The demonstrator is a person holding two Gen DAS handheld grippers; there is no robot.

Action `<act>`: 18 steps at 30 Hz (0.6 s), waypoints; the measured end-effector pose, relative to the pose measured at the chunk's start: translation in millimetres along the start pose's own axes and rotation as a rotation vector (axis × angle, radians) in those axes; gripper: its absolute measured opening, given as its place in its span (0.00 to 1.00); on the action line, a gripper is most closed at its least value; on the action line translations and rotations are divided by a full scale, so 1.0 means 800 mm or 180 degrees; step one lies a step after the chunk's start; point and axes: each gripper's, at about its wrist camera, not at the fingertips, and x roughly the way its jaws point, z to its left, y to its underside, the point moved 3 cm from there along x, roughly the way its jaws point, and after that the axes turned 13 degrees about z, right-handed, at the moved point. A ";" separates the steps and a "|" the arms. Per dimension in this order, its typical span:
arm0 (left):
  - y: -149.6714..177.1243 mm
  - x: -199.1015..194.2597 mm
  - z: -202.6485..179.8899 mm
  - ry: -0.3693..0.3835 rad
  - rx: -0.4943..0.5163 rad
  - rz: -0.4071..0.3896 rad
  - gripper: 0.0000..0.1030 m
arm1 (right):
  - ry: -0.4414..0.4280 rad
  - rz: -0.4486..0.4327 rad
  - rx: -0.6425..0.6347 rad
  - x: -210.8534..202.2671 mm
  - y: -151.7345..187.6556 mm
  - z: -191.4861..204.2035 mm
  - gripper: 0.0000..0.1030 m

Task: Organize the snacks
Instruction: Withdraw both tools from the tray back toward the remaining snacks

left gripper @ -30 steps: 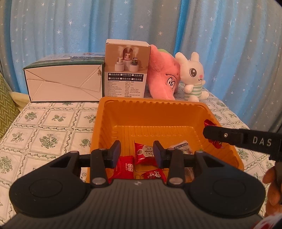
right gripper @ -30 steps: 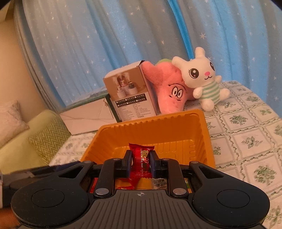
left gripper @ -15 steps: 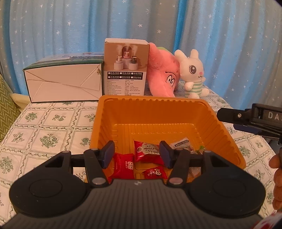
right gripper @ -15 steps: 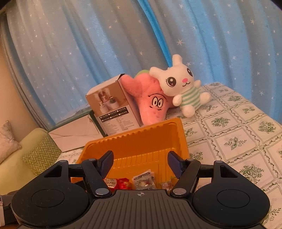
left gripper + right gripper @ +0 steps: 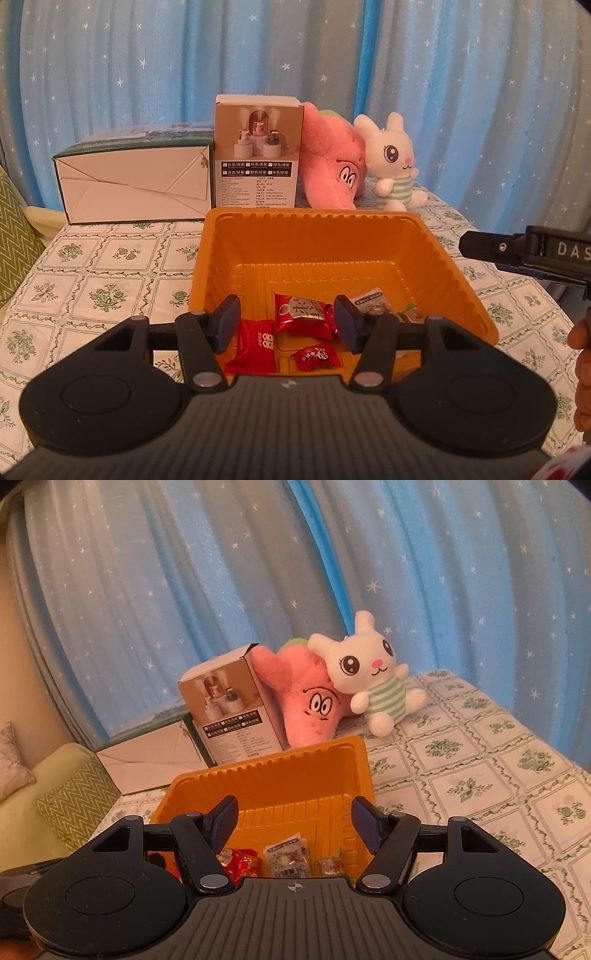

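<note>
On the table (image 5: 110, 266), from the left: one white carton (image 5: 136, 184), one printed box (image 5: 258, 155), two plush toys, a pink star (image 5: 332, 166) and a white rabbit (image 5: 395, 162). One orange tray (image 5: 314, 236) holds three red snack packets (image 5: 303, 317) and two pale ones (image 5: 373, 302). The left gripper (image 5: 288, 325) and right gripper (image 5: 293, 823) both hover with jaws released, having just been opening, nothing between them.

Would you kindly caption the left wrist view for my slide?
Open left gripper above wrapped snacks in the orange tray.
</note>
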 end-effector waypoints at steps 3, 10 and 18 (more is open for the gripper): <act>0.007 -0.016 -0.006 0.0018 0.0016 -0.0059 0.50 | 0.0023 0.0005 0.0013 -0.012 0.008 -0.002 0.66; 0.045 -0.057 -0.013 0.0044 0.0020 -0.0073 0.50 | 0.0096 -0.0007 0.0077 -0.054 0.033 -0.011 0.66; 0.093 -0.103 -0.020 0.0058 -0.0040 -0.0055 0.50 | 0.0139 0.0077 0.0259 -0.105 0.080 -0.019 0.66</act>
